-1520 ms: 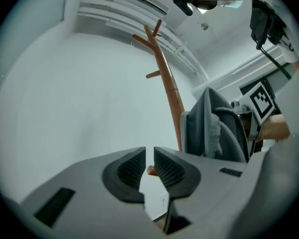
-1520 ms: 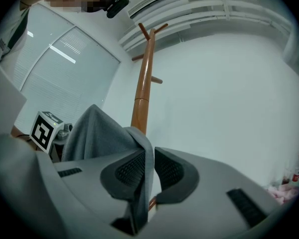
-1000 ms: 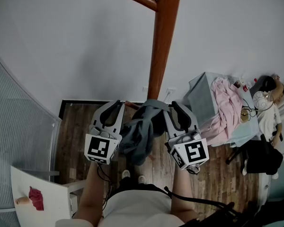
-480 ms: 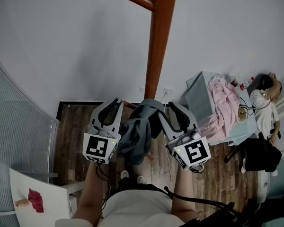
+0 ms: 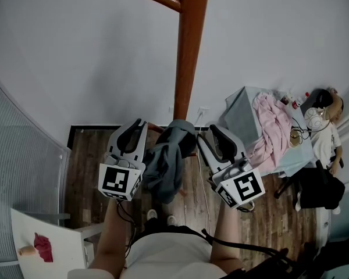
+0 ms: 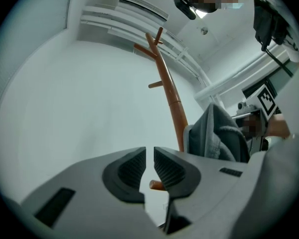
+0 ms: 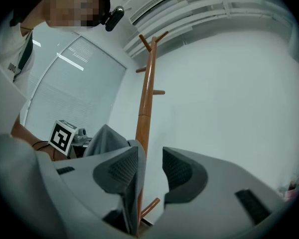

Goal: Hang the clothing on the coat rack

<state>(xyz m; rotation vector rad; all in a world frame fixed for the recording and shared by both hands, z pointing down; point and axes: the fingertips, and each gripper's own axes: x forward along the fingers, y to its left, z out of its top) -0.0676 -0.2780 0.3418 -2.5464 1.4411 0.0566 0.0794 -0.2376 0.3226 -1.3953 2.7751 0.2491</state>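
At the left edge of the head view a ribbed translucent partition [image 5: 17, 156] curves down to a white table [image 5: 64, 243] in the lower left corner, which bears a small red thing [image 5: 42, 243] and a pale stub beside it. A plain white wall [image 5: 75, 51] fills the upper half of that view, and below it lies a dark wooden plank floor [image 5: 87, 156]. Left of centre, the left gripper [image 6: 149, 157] is held out level toward the wall; its own view shows the pads a narrow slit apart with nothing between them. In the middle the reddish-brown coat rack [image 5: 186, 57] rises as a pole to the top edge, with one arm branching toward the upper left. The grey clothing [image 5: 166, 161] hangs bunched against the foot of the pole, between the two grippers; what bears it is hidden. Right of it, the right gripper [image 7: 150, 158] has just been spreading its jaws, which now stand wide; a fold of the grey cloth lies along the left-hand pad without being pinched. Further right a pale blue-grey table [image 5: 241, 112] carries a heap of pink cloth [image 5: 267, 129], and a person [image 5: 328, 138] sits at the far right edge. The gripper views show long vents along the white ceiling.
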